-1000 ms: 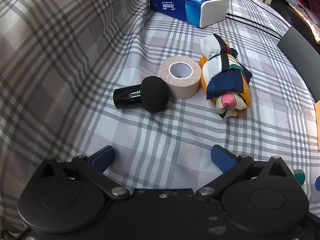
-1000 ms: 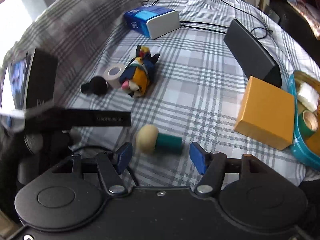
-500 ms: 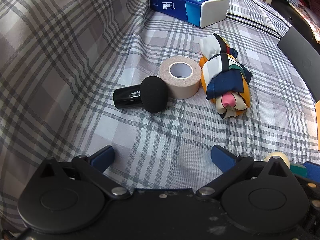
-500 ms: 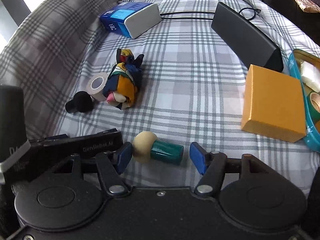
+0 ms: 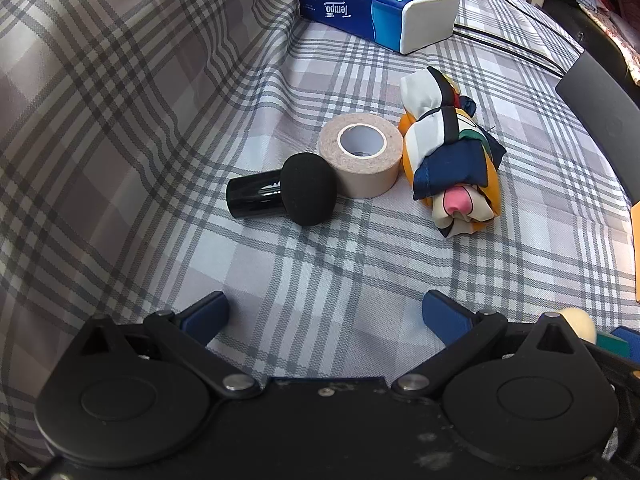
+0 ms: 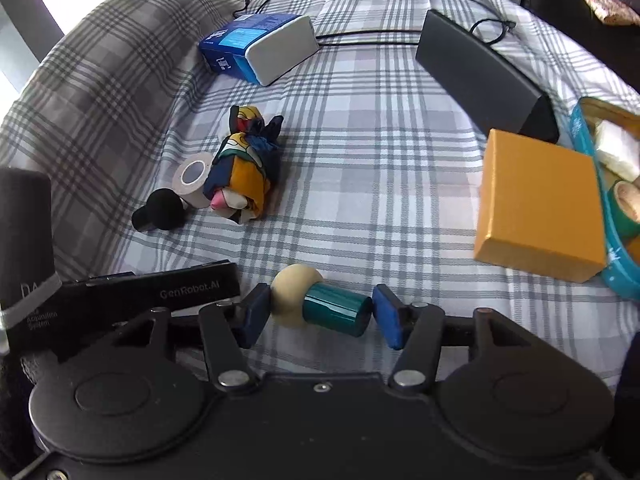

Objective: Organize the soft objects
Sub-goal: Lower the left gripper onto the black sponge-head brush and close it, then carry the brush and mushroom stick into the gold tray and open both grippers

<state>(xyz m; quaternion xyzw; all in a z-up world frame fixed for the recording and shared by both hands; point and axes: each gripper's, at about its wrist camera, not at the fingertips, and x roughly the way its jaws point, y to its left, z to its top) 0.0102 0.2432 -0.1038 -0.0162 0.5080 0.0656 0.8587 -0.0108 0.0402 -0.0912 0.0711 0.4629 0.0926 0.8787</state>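
Step in hand, by my reading: picking up the green-handled sponge puff [image 6: 320, 305] from the plaid bed [image 6: 380, 184]. Right gripper [image 6: 318, 316] fingers closing, puff lying crosswise between them, not yet visibly pinched. Left gripper [image 5: 324, 314] fingers open, empty. Next: finish closing, then lift.

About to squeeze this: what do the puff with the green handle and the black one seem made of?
Green-handled puff: cream head looks like matte sponge foam; handle is glossy, probably hard plastic, judging by its highlights. The right gripper is closing around it. Black puff: matte, finely pored head, likely foam; shiny handle, likely plastic.
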